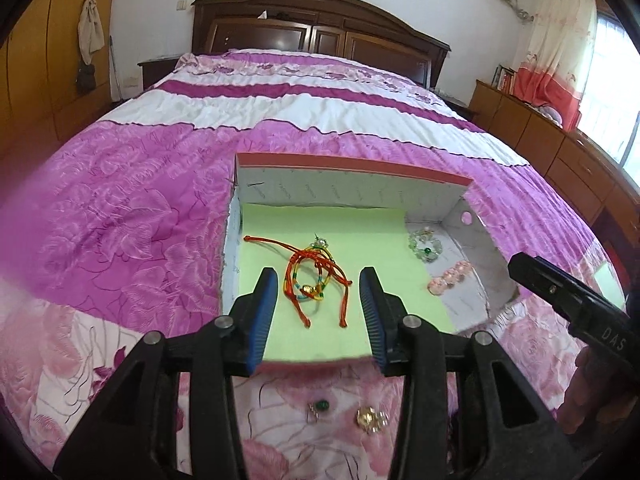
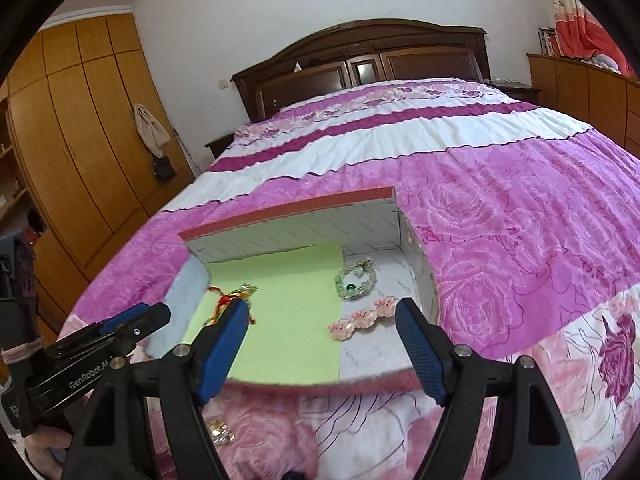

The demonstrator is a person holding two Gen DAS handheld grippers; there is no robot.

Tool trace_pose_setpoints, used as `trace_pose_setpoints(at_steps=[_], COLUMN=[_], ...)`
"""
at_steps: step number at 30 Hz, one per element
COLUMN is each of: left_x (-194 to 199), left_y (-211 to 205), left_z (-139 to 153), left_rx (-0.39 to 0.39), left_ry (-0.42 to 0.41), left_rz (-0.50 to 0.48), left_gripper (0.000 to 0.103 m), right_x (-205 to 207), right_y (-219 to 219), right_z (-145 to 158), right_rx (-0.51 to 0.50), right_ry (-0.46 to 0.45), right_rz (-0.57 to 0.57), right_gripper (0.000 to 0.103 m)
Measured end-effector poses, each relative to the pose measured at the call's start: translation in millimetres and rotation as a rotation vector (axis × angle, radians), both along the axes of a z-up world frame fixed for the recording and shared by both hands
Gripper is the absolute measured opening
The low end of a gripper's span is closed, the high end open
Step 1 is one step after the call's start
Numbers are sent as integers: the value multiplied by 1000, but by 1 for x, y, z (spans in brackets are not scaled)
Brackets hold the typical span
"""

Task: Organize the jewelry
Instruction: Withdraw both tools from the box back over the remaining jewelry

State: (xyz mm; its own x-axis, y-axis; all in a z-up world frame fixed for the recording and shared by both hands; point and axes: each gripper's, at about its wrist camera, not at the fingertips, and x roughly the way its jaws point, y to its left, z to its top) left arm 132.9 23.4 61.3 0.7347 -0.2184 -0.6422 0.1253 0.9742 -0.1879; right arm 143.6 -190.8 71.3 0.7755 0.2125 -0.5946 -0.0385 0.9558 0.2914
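Jewelry lies in the box (image 1: 352, 168) on the bed (image 1: 132, 200): we see red cord bracelets (image 1: 316, 280) on the green paper (image 1: 280, 220), a green bead bracelet (image 1: 425, 247) and pink clips (image 1: 448, 278) beside it. Both the left gripper (image 1: 318, 320) and the right gripper (image 2: 320, 348) hold their fingers open, empty. Two earrings (image 1: 346, 414) rest on the quilt outside the box.

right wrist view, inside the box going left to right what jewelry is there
red string bracelets → green bead bracelet → pink pig charms
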Motion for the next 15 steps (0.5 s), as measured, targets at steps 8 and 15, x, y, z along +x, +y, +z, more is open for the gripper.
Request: trace_pose_setpoints(at_steps=[8, 15], left_x=[-22, -33], left_y=[7, 7], left_z=[-2, -18], left_rx=[-7, 2], left_ry=[55, 106], left_rz=[-15, -36], left_gripper=[35, 35], right_x=[-37, -67], right_y=[-2, -1], right_z=[4, -7], right_rx=[11, -29], right_ry=[5, 57], right_rz=[5, -14], right_gripper=[78, 78])
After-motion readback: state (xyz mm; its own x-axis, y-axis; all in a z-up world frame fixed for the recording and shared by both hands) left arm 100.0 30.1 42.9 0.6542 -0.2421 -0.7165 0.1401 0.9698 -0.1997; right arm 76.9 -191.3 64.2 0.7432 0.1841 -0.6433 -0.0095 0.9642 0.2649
